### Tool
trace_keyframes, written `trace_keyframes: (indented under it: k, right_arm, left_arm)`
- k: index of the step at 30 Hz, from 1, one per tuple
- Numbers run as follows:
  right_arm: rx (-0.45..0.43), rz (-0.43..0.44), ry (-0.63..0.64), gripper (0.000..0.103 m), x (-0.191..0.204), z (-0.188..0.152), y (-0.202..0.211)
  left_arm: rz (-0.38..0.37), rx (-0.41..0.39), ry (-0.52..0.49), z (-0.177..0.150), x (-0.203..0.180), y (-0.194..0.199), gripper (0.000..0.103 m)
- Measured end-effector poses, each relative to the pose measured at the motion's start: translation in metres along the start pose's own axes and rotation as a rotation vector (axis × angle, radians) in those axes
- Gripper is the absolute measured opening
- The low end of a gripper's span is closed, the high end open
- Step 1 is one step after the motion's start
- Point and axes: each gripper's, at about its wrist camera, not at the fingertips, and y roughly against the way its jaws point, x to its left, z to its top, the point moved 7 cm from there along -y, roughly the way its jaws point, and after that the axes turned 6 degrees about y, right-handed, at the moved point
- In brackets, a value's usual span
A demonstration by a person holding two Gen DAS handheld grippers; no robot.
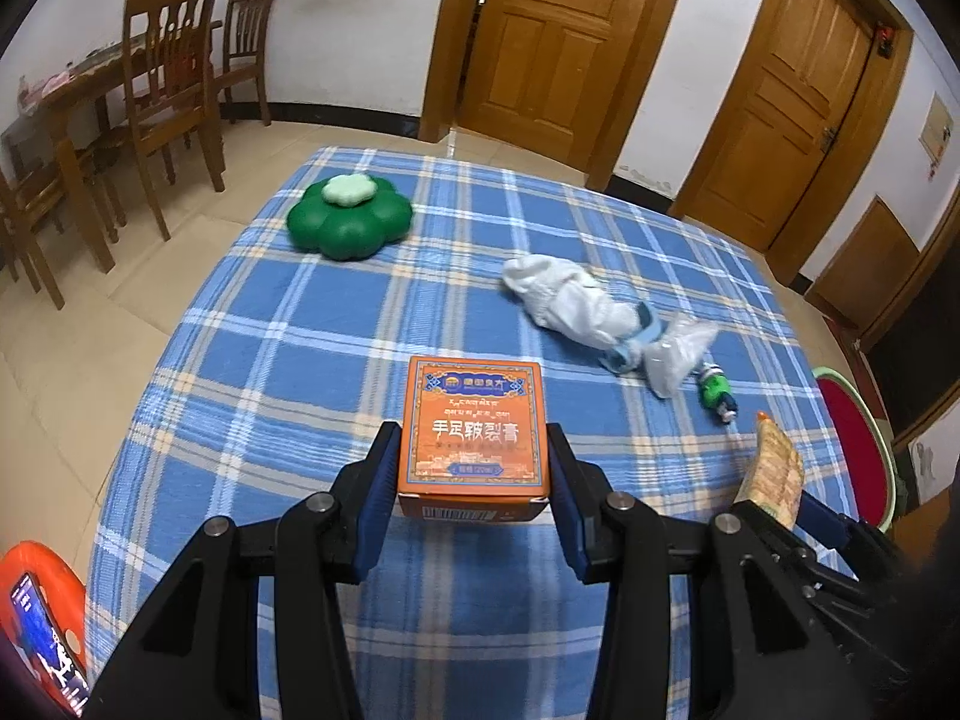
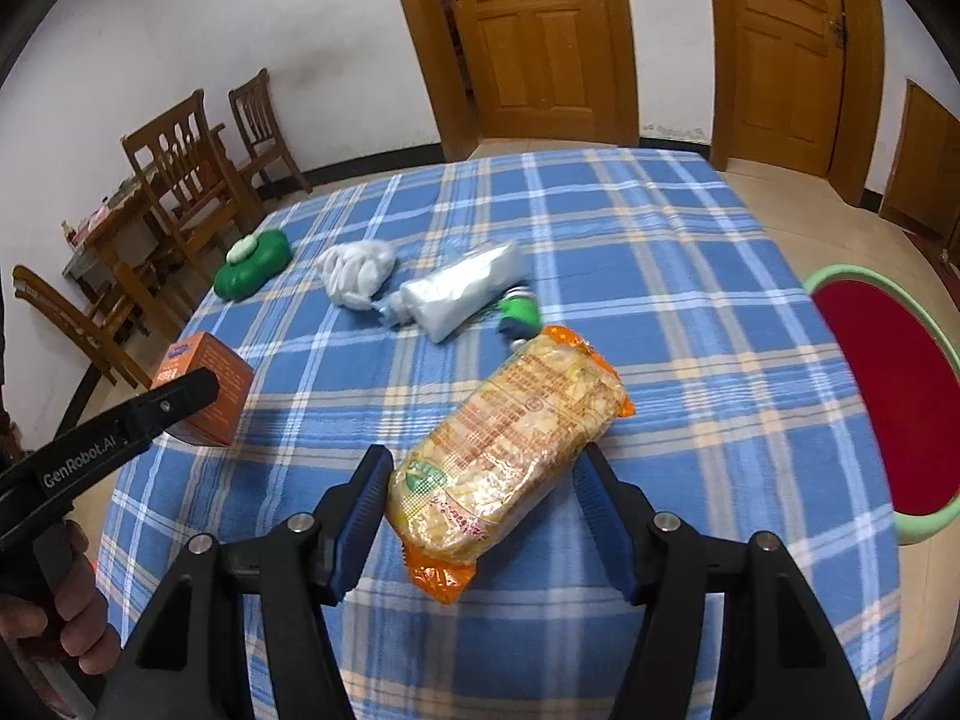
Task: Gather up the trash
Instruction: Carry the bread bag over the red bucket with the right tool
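Left tool (image 1: 474,474) grips orange box (image 1: 474,426); right tool (image 2: 480,504) grips snack packet (image 2: 510,444)

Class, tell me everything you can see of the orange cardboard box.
The small orange cardboard box has a blue-bordered printed lid with script and a barcode on its near side. It looks closed and undamaged, held lifted above the blue checked tablecloth, clamped on both sides by the blue pads of the left tool.

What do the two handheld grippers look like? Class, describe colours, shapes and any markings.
Both the left gripper and the right gripper are black, angular linkage frames with round silver pivot bolts and blue ribbed pads lining the fingers. In the right wrist view, the left gripper's side bears white "GenRobot.AI" lettering.
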Motion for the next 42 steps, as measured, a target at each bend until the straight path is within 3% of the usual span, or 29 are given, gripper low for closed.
trace_keyframes:
  k: [25,42]
  right_arm:
    - [-0.110,-0.112,-0.166,0.065,-0.117,-0.001,0.064]
    - [-0.151,-0.198,-0.330,0.065,-0.210,-0.020,0.087]
  left_arm:
    - [-0.070,0.040,-0.191,-0.017,-0.110,-0.002,0.047]
    - [-0.118,0.059,-0.339,-0.028,-0.200,-0.018,0.047]
